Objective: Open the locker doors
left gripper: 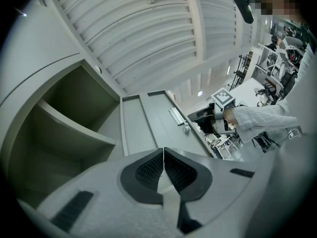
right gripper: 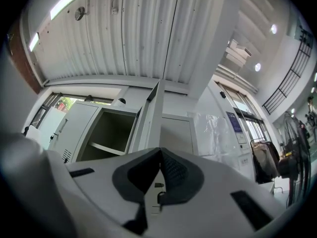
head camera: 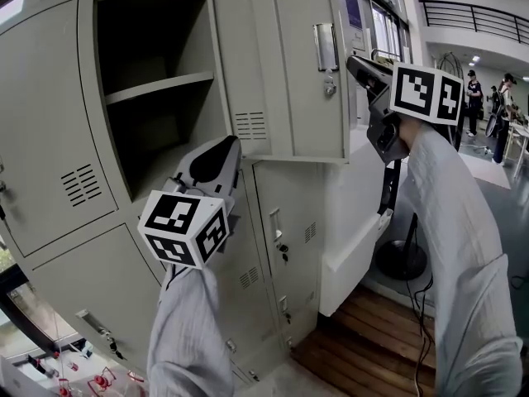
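Note:
A grey locker bank (head camera: 50, 122) fills the head view. Its upper middle compartment (head camera: 157, 56) stands open, with a shelf (head camera: 161, 88) inside. The open door (head camera: 289, 64) is swung out to the right and shows its handle (head camera: 325, 48). My right gripper (head camera: 354, 61) is shut, its tips at the door's free edge beside the handle. In the right gripper view (right gripper: 159, 150) the door (right gripper: 151, 113) rises edge-on just beyond the tips. I cannot tell whether they touch it. My left gripper (head camera: 219, 160) is shut on nothing and points up at the compartment's lower right corner (left gripper: 163, 150).
Closed locker doors sit below (head camera: 285, 238) and to the left. A white cabinet (head camera: 355, 222) stands right of the lockers, with a black round stand base (head camera: 401, 259) on the wooden floor (head camera: 372, 337). People (head camera: 474, 98) stand far off at the right.

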A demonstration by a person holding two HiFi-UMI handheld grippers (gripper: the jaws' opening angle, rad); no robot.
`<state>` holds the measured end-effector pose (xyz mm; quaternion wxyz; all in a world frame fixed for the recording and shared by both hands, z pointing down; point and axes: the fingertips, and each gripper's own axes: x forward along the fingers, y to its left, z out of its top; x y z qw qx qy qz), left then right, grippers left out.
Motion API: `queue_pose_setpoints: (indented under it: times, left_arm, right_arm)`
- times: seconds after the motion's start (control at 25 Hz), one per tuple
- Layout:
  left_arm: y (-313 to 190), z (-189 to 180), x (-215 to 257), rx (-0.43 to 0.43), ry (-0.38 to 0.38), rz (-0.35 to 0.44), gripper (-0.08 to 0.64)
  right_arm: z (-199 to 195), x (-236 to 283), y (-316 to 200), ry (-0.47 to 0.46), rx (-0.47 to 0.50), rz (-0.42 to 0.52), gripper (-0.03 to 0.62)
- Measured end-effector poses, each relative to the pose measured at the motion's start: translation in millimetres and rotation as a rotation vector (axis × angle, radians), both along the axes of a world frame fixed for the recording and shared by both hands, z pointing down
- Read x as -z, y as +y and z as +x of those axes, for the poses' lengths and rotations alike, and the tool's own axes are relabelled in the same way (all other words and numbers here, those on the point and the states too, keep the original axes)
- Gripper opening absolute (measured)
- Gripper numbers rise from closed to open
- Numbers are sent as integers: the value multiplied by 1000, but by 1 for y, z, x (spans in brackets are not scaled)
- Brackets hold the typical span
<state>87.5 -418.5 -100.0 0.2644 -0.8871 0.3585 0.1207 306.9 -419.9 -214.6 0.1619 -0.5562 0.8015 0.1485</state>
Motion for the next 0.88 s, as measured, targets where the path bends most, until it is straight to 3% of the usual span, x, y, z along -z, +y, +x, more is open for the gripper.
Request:
queue_pose_setpoints:
  times: [0.2, 0.6, 0.88]
  left_arm:
    - [1, -3, -11, 21, -9, -22, 12]
    - [28, -8, -41, 47, -9, -44, 12]
    - [50, -14, -86, 63, -14, -93, 12]
  right_arm:
    - [0, -14, 5, 41, -44, 6, 0]
    - [3, -68, 34, 62, -10, -52, 0]
    - [-12, -131, 55, 36, 95, -115, 0]
